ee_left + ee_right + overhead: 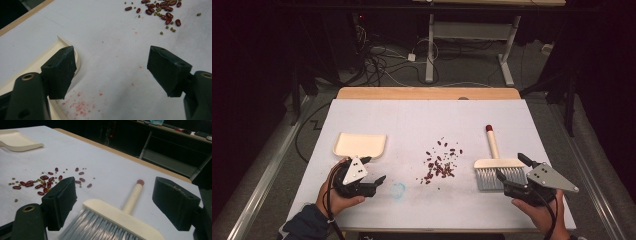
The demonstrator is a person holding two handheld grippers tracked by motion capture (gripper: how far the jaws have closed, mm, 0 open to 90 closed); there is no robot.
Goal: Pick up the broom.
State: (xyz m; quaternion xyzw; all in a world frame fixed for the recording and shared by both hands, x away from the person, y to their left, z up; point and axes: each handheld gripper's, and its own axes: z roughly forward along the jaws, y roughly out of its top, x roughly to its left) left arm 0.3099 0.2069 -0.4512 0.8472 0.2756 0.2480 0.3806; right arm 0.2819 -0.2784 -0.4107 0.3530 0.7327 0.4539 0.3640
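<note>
Red beans (439, 165) are lying scattered mid-counter (422, 117), between the cream dustpan (360, 144) and the brush (495, 162). Both tools are lying ungrasped. The left hand-held gripper (377, 170) is gaping empty beside the dustpan; the right hand-held gripper (512, 167) is straddling the brush head, wide open. Pickup seems to be starting: closing on each comes next. Nothing is blocking the sweep.

Looked like a lab/test room: dark surroundings, cable tangle (377, 62) on the floor, height-adjustable desk frame (472, 45) well beyond the jaws, white-covered worktable (422, 120) under them.
</note>
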